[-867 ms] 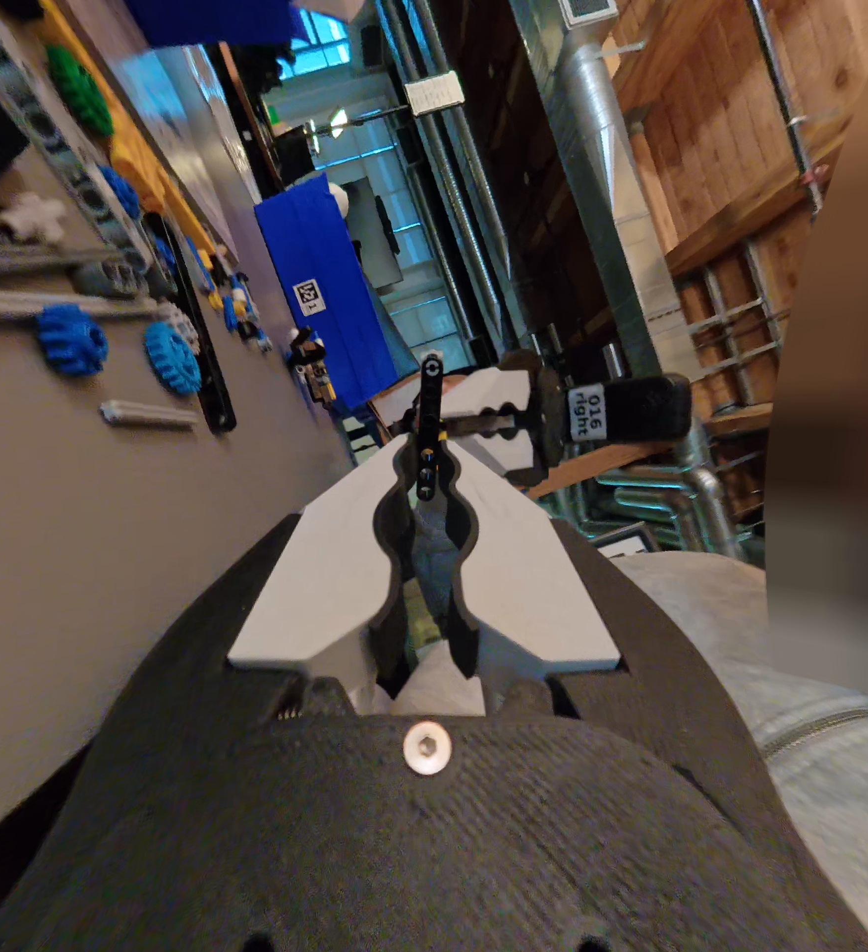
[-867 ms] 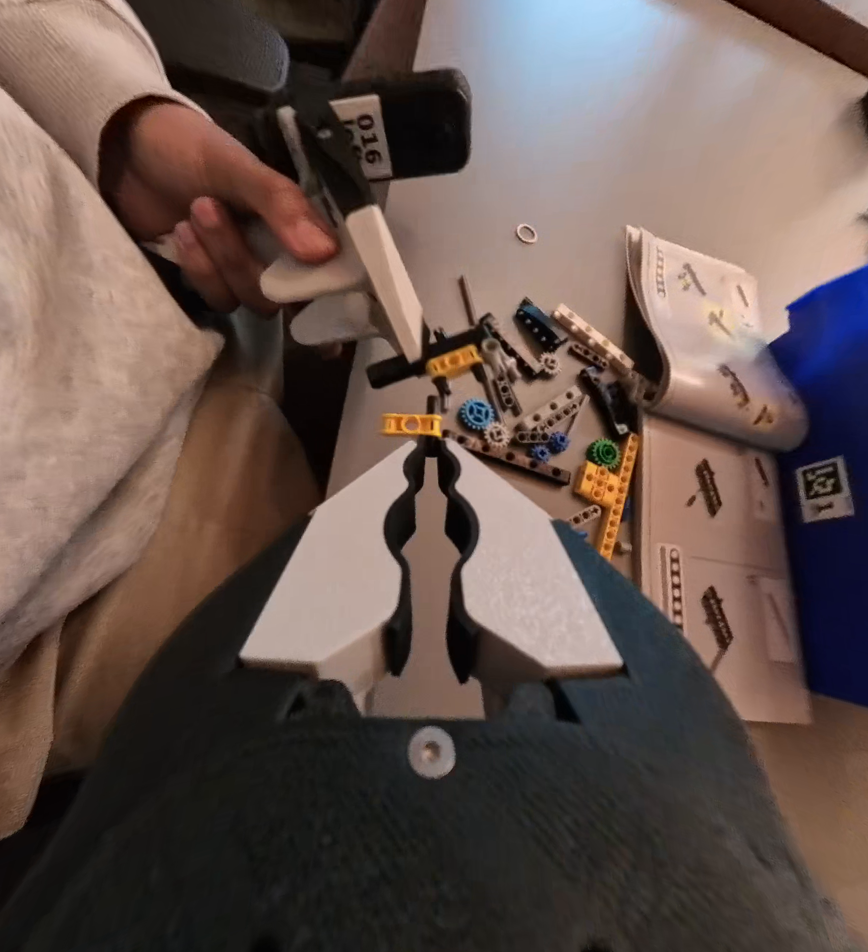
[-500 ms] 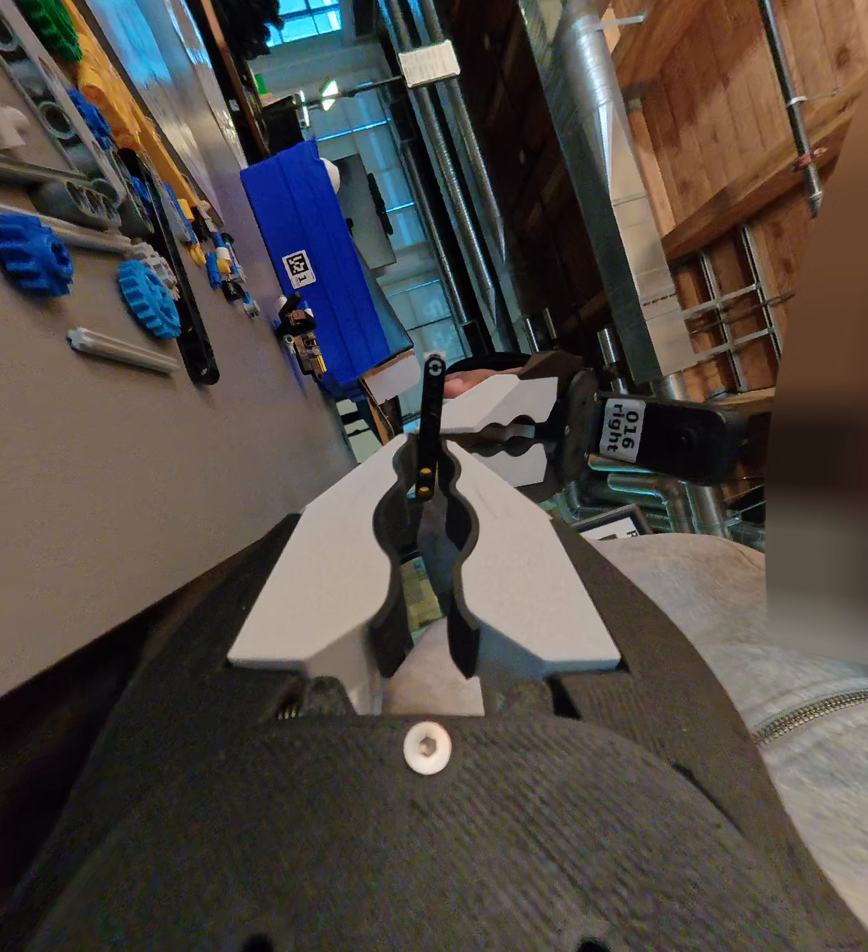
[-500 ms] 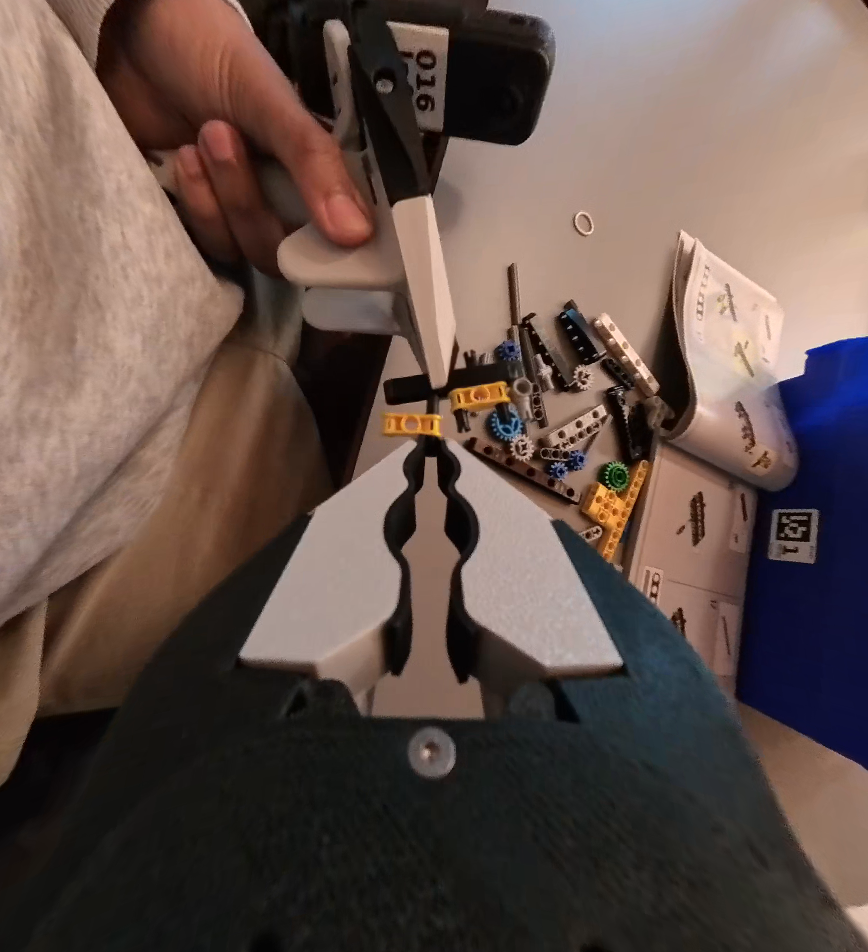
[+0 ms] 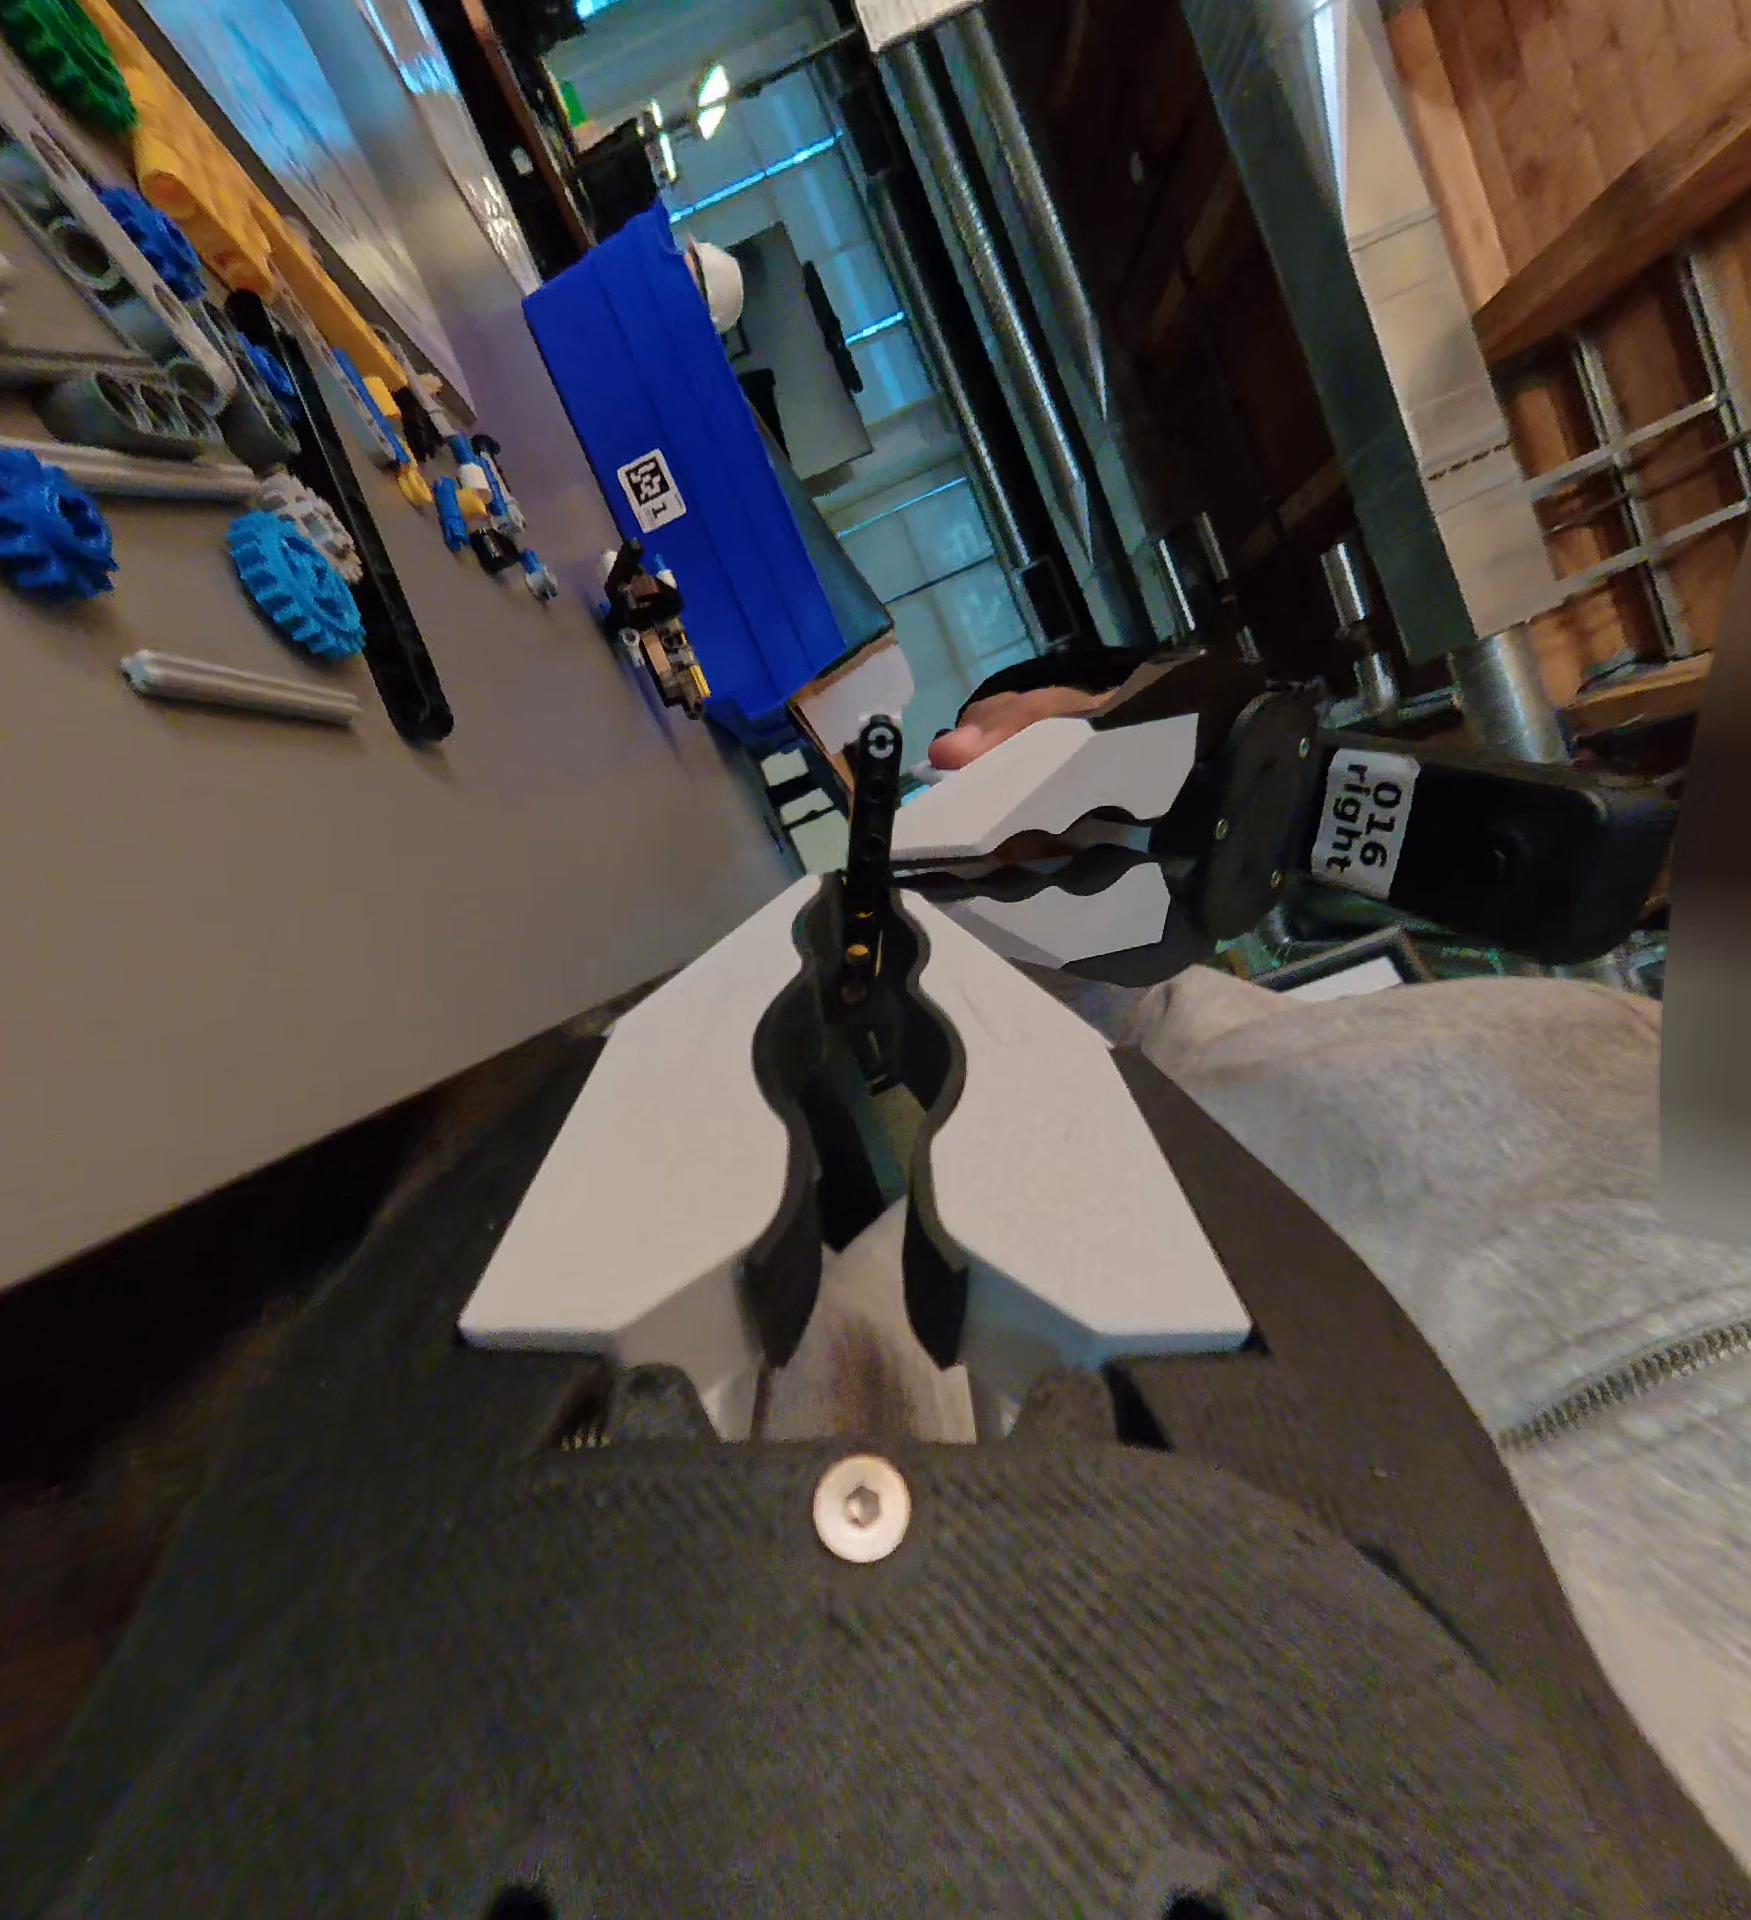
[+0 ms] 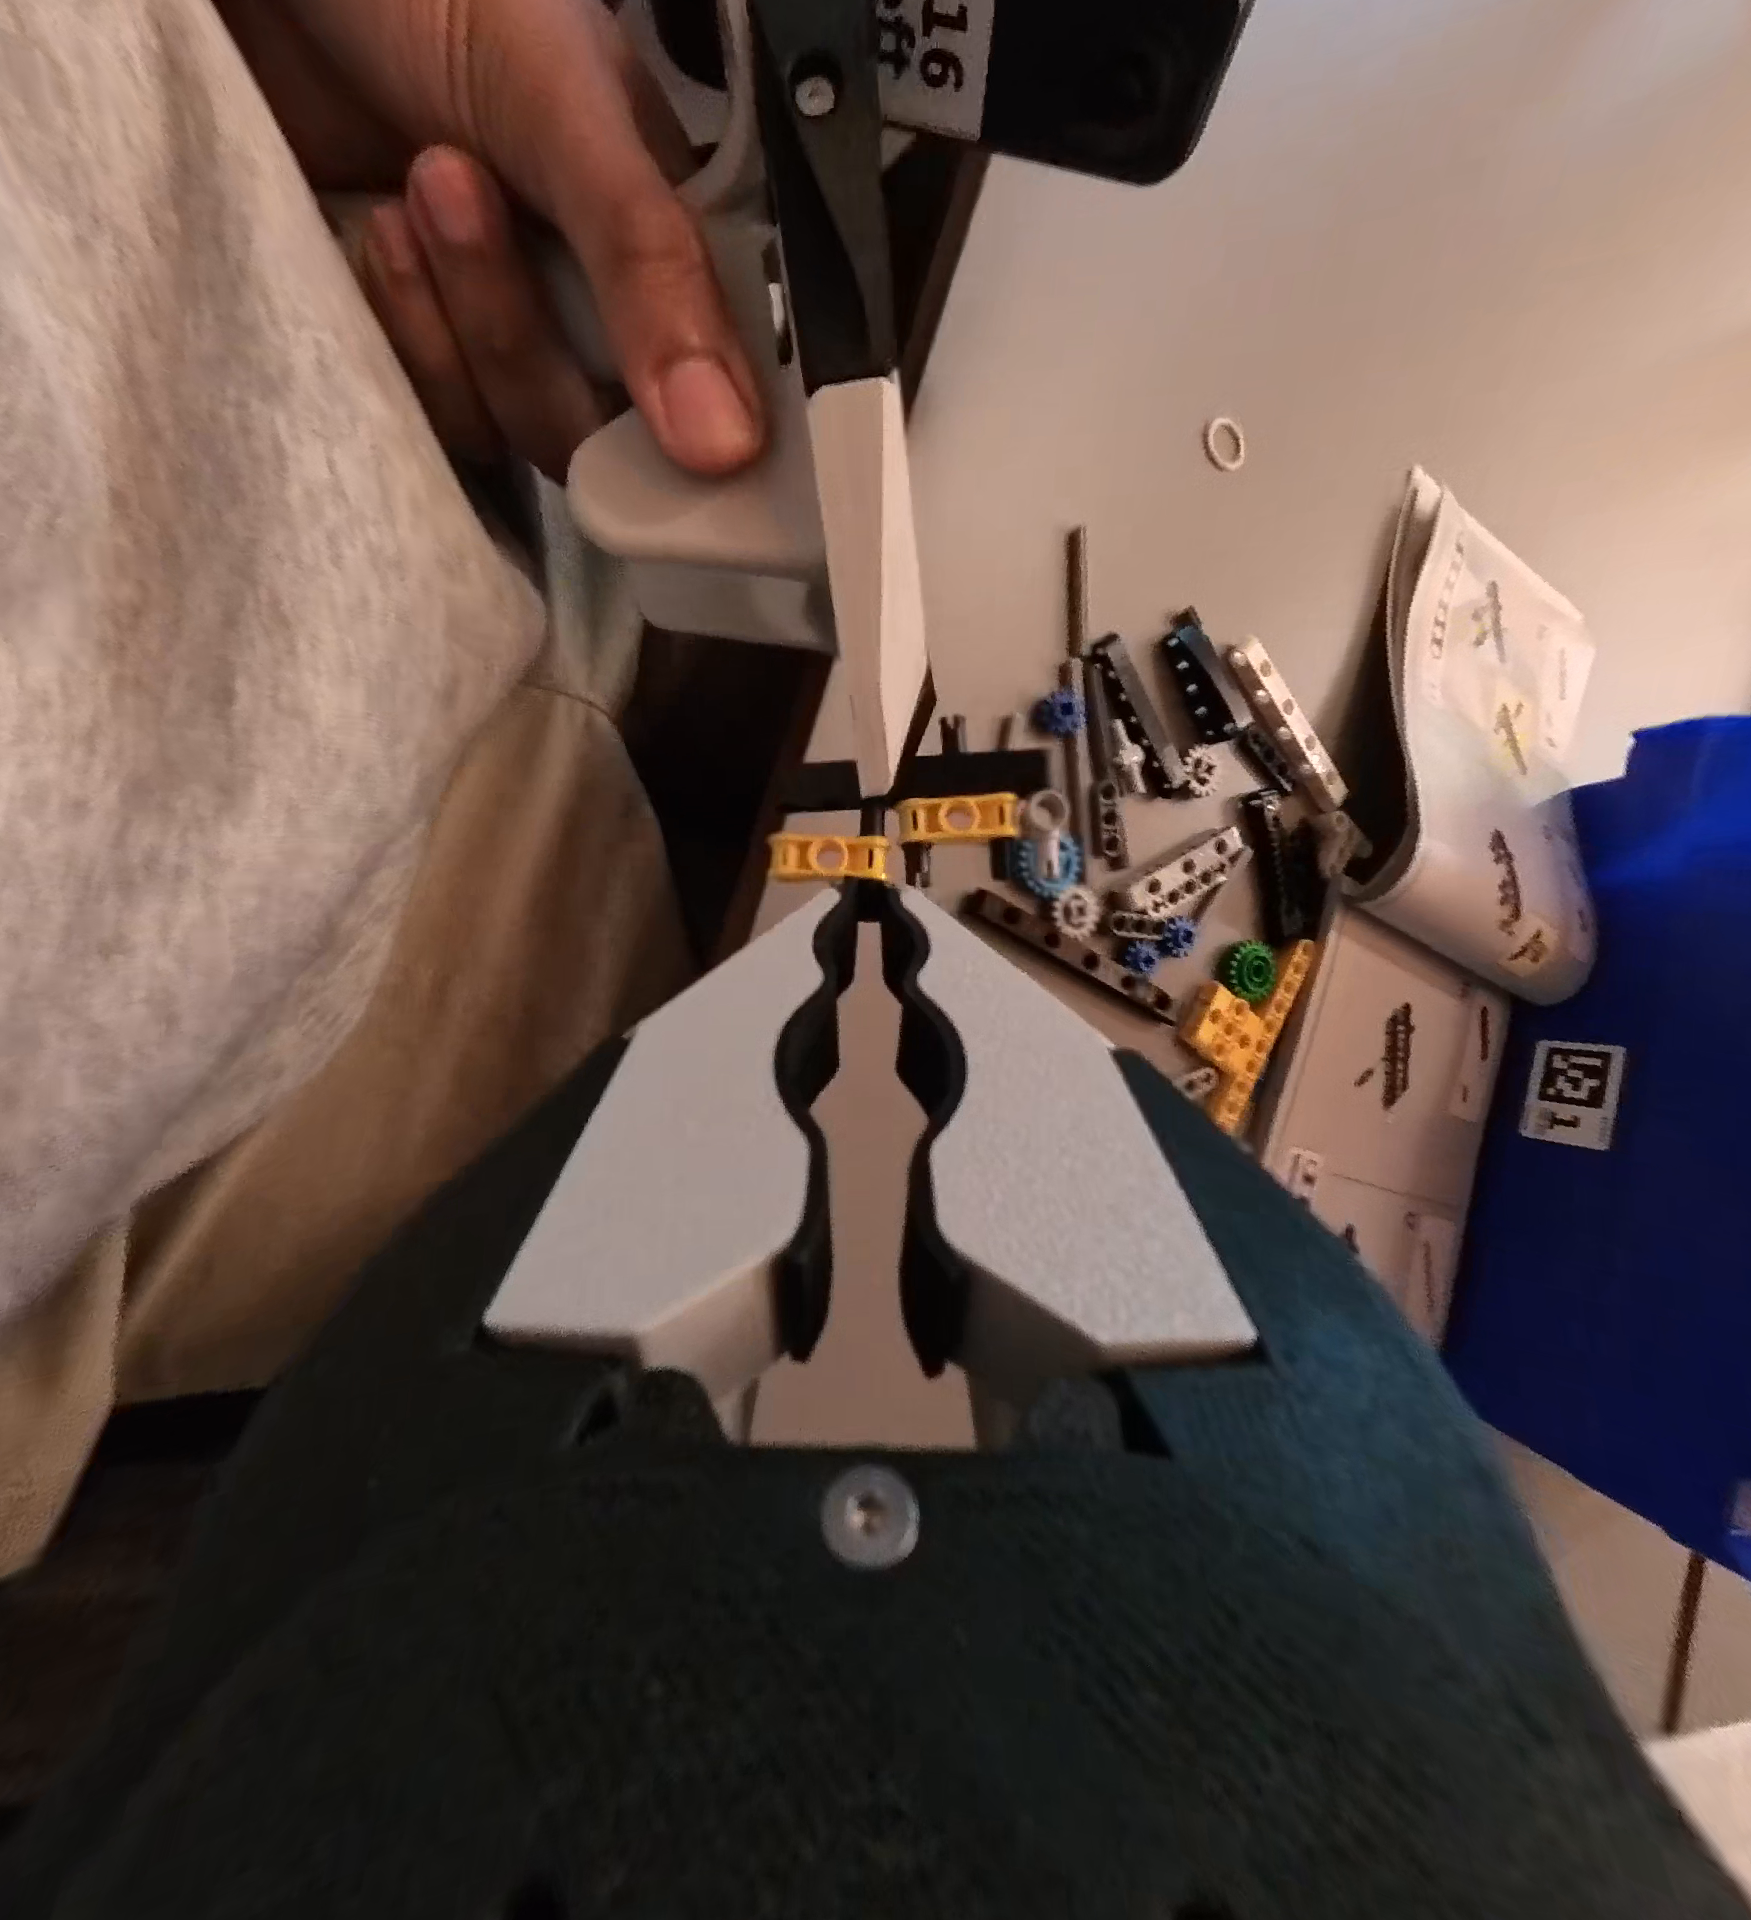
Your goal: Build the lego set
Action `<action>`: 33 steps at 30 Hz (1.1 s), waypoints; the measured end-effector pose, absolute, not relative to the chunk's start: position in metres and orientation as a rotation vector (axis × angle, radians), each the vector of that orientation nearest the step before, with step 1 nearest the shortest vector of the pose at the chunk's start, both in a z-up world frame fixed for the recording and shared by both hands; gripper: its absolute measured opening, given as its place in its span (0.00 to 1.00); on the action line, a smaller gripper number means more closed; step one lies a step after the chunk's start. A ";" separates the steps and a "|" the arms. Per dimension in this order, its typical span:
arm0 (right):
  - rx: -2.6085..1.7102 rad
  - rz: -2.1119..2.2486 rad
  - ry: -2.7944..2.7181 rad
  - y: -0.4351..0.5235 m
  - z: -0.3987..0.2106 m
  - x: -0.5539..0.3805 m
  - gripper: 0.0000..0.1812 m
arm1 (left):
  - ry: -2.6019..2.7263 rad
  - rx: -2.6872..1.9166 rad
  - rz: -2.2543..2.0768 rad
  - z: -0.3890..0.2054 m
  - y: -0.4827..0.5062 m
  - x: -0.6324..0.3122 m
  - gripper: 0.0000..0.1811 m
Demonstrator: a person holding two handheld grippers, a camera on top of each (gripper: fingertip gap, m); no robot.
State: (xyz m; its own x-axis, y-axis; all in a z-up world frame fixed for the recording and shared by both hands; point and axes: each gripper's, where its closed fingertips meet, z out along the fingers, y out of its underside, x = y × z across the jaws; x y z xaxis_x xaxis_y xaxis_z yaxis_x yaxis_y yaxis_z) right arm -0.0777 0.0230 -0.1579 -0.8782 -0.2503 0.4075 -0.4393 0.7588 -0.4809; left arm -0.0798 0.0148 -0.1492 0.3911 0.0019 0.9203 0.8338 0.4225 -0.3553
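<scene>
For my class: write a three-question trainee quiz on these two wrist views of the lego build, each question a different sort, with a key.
1. True or false: the right gripper is shut on a yellow connector.
2. Multiple choice: what does the left gripper hold? A) a blue gear B) a black beam C) a grey axle
3. Fill in: the green gear rests against the yellow ____ on the table.

Key
1. True. Its tips pinch the piece in the right wrist view.
2. B. The beam sticks out past the closed tips; the blue gear and grey axle lie loose on the table.
3. Beams: the yellow beams beside the instruction booklet.
</scene>
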 end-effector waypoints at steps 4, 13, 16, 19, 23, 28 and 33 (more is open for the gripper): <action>0.493 0.925 -2.645 0.014 -0.167 -0.057 0.01 | -1.061 -1.081 -0.671 -0.160 0.007 -0.061 0.02; 0.234 1.316 -2.694 -0.008 -0.163 0.005 0.01 | -1.112 -1.101 -0.970 -0.170 -0.006 -0.005 0.02; 0.097 1.439 -2.677 -0.011 -0.159 0.014 0.01 | -1.098 -1.051 -1.059 -0.170 -0.002 0.003 0.02; -0.057 1.582 -2.652 -0.007 -0.157 0.014 0.01 | -1.069 -1.015 -1.115 -0.167 -0.002 0.004 0.02; -0.368 1.864 -2.635 -0.001 -0.152 0.015 0.01 | -1.021 -0.950 -1.194 -0.161 -0.002 0.005 0.02; -0.830 2.151 -2.568 0.007 -0.158 0.014 0.01 | -1.037 -0.944 -1.184 -0.162 -0.002 0.003 0.03; -0.968 2.219 -2.599 0.010 -0.160 0.015 0.01 | -1.047 -0.987 -1.167 -0.164 0.002 0.004 0.03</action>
State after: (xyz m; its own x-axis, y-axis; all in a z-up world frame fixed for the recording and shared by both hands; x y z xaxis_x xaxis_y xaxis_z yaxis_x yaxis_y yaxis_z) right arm 0.0149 0.0100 -0.1603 -0.7747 0.1329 -0.6182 0.6314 0.1095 -0.7677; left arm 0.0045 0.0023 -0.1643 0.0845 -0.2208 0.9716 0.9899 0.1300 -0.0566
